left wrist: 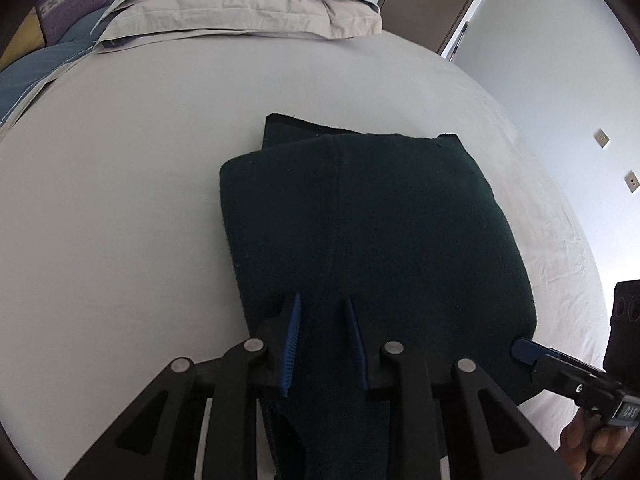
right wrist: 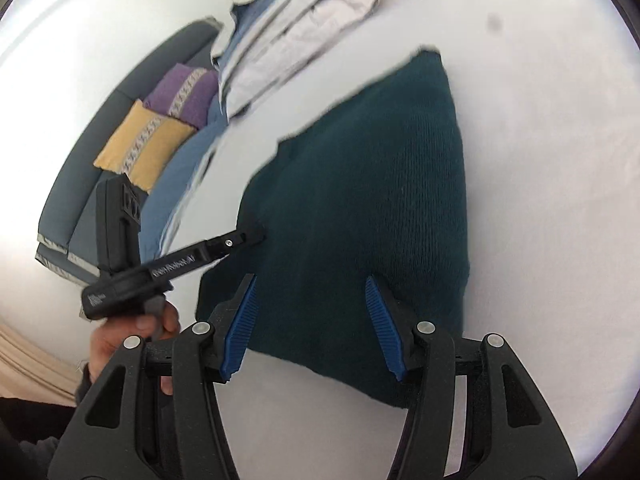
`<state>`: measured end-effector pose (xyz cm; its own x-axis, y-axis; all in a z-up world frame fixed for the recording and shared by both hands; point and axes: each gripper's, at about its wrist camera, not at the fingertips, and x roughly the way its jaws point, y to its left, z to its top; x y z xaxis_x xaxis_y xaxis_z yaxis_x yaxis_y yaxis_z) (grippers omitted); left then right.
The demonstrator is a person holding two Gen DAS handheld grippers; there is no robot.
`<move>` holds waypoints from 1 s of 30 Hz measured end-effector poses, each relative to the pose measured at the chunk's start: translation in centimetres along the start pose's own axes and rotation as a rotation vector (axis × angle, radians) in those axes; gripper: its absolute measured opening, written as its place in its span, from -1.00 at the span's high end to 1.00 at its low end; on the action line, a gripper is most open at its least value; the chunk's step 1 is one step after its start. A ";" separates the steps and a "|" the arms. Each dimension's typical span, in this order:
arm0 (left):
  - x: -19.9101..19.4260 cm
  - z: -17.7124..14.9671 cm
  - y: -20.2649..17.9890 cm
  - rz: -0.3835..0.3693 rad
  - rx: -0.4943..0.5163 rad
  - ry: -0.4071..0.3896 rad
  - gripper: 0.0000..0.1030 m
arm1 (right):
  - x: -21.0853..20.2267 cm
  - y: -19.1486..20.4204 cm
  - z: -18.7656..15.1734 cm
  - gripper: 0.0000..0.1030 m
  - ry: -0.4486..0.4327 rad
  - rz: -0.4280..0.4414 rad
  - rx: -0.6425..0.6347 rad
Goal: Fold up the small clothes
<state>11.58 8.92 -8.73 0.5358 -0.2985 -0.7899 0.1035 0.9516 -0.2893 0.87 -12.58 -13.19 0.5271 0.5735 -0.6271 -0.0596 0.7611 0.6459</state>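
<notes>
While the folded dark green knit garment (left wrist: 372, 220) lies on the white bed sheet (left wrist: 120, 200), the left gripper (left wrist: 323, 304) stands slightly apart over its near edge, pinching nothing. From the right wrist, the right gripper (right wrist: 310, 286) is spread above the garment (right wrist: 360, 184), also holding nothing.

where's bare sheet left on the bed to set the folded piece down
Bare white sheet lies between the dark green garment and the stacked pillows, and along the garment's far side. It is crowded at the near edge, where the left gripper and right gripper meet the cloth.
</notes>
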 end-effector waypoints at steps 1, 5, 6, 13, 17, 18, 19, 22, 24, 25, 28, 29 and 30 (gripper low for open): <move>-0.2 -0.4 0.2 -0.010 0.011 -0.023 0.53 | 0.4 -0.1 0.0 0.03 0.000 0.008 0.012; -0.3 -1.3 1.0 -0.029 0.039 -0.056 0.54 | 0.6 -1.3 -0.4 0.11 -0.002 0.033 0.054; -0.5 -1.3 1.2 -0.036 0.032 -0.060 0.54 | 0.5 -1.3 -0.4 0.10 -0.004 0.038 0.058; -0.5 -1.5 1.0 -0.039 0.048 -0.080 0.54 | 1.1 -2.6 -0.6 0.11 0.002 0.084 0.102; -0.2 -1.3 1.5 -0.064 0.027 -0.078 0.54 | 1.6 -4.2 -1.7 0.36 0.015 0.112 0.130; -0.1 -1.3 1.5 -0.067 0.026 -0.078 0.54 | 1.5 -4.4 -1.7 0.36 0.015 0.125 0.139; -0.3 -1.3 1.6 -0.071 0.019 -0.075 0.54 | 1.3 -4.5 -1.8 0.36 0.015 0.123 0.140; -1.2 -0.6 1.6 -0.070 -0.019 -0.063 0.52 | 0.2 -4.1 -1.6 0.36 -0.002 0.124 0.133; -2.5 0.1 0.9 -0.074 -0.019 -0.095 0.33 | -0.5 -3.7 -1.0 0.31 -0.039 0.158 0.131; -3.1 0.5 0.5 -0.075 -0.010 -0.115 0.21 | -0.7 -3.6 -0.6 0.31 -0.050 0.174 0.135; -3.0 1.8 -0.8 -0.074 0.019 -0.121 0.09 | 0.4 -3.3 0.4 0.21 -0.039 0.210 0.141; -2.3 2.2 -0.9 -0.071 0.019 -0.113 0.09 | 1.1 -3.3 0.5 0.19 -0.023 0.197 0.140; -1.5 2.6 -0.9 -0.067 0.017 -0.098 0.09 | 1.9 -3.4 0.5 0.19 -0.005 0.192 0.143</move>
<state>12.84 8.68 -5.89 0.6065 -0.3534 -0.7123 0.1557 0.9312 -0.3295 2.45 -14.21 -16.31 0.5216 0.7021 -0.4847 -0.0385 0.5869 0.8087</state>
